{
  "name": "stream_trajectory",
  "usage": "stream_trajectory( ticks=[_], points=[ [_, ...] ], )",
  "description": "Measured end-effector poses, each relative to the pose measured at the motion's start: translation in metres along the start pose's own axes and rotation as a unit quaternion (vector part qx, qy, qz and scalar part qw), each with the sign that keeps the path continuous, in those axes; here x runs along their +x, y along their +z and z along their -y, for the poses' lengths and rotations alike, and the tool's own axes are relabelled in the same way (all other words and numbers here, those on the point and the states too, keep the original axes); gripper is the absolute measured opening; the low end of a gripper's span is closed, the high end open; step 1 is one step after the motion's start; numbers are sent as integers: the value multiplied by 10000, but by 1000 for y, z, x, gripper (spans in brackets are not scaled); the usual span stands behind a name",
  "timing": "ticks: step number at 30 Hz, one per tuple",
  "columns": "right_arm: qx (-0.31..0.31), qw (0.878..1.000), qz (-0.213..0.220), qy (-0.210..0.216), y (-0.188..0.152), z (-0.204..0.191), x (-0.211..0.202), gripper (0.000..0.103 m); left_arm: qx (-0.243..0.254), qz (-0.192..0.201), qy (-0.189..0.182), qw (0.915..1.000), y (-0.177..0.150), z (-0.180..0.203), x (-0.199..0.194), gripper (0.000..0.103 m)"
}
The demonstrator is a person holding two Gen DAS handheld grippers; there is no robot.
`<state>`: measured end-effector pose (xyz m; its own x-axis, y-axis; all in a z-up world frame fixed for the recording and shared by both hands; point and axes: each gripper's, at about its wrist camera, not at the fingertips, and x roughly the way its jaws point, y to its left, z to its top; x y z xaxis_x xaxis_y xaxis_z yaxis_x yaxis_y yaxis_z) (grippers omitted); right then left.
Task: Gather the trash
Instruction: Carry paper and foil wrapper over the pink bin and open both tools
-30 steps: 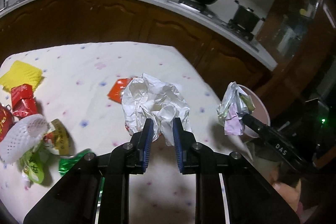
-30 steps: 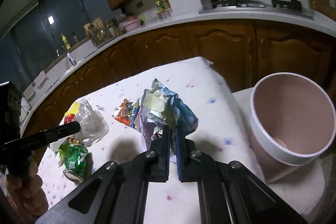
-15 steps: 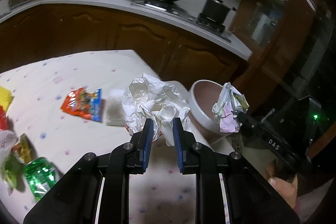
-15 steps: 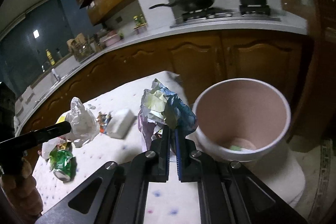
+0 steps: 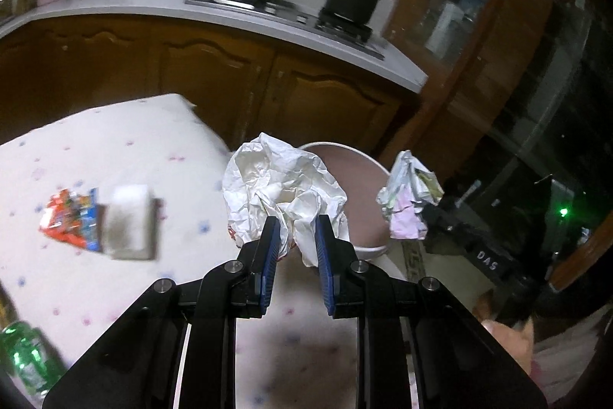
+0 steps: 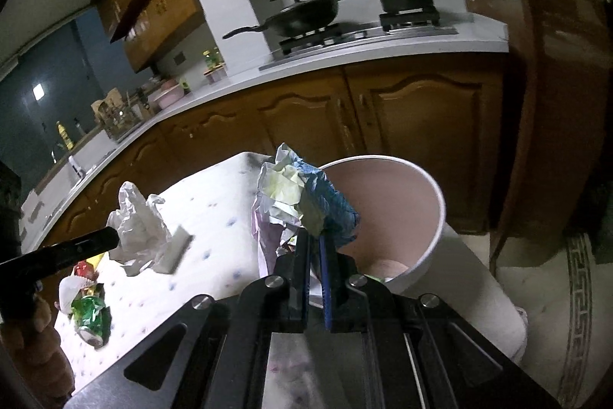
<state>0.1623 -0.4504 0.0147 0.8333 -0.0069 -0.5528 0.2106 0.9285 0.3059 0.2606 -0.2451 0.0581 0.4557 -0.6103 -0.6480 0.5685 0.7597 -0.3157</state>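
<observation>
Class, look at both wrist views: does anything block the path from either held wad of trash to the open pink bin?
Nothing visible does. The right gripper holds the colourful wad at the bin rim; the left gripper holds the white wad just before it. The bin's mouth is open.

The only legible lettering is "DAS", white on the black body of the right gripper (image 5: 423,217), seen at the right of the left wrist view.
</observation>
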Motion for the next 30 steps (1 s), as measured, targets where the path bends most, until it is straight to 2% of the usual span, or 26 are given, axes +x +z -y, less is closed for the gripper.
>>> stream_trajectory(
  ticks=[7,21,26,28,30],
  points=[
    [237,9997,-90,-76,8,33,13,5,255,-146,-47,9996,19,32,47,18],
    [308,9985,-385,-253,12,60,46,5,368,-698,-14,9969,25,47,120,19],
    [454,9979,-415,-208,11,68,48,10,328,-862,21,9957,21,45,132,27],
    [536,9976,-409,-185,12,71,48,17,287,-864,13,9958,20,44,132,36],
    [600,9973,-405,-144,11,74,48,24,252,-843,-16,9961,20,43,131,37]
  ],
)
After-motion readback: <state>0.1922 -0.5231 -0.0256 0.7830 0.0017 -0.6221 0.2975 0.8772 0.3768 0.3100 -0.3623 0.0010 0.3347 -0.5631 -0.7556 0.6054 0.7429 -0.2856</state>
